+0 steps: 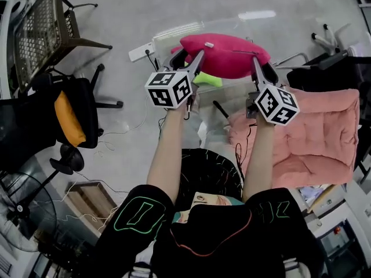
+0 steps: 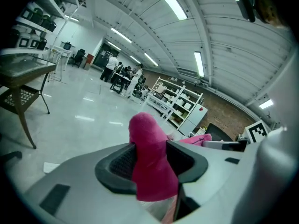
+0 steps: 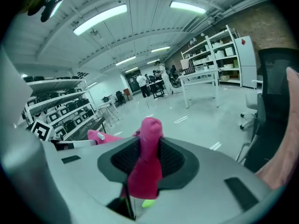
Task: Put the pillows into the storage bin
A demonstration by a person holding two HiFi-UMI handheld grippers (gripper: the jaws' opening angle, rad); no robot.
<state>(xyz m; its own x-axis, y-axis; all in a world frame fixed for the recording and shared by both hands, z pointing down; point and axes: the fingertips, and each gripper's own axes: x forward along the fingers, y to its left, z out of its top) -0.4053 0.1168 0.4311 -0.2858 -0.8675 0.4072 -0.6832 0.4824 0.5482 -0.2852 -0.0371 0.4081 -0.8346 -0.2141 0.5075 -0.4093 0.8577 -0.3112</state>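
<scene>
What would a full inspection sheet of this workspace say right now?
Surface: grey floor; no table in use.
Job's things: magenta pillow held in the air over the clear storage bin; a lime-green item shows beneath it, apparently inside the bin.
Clutter: pink quilted cushion at right; office chair with an orange cushion at left.
Grippers: left gripper and right gripper are each shut on one end of the magenta pillow.
Cables: thin wires on the floor; white power strip by the bin.
Surroundings: shelving, people far off, ceiling strip lights.
</scene>
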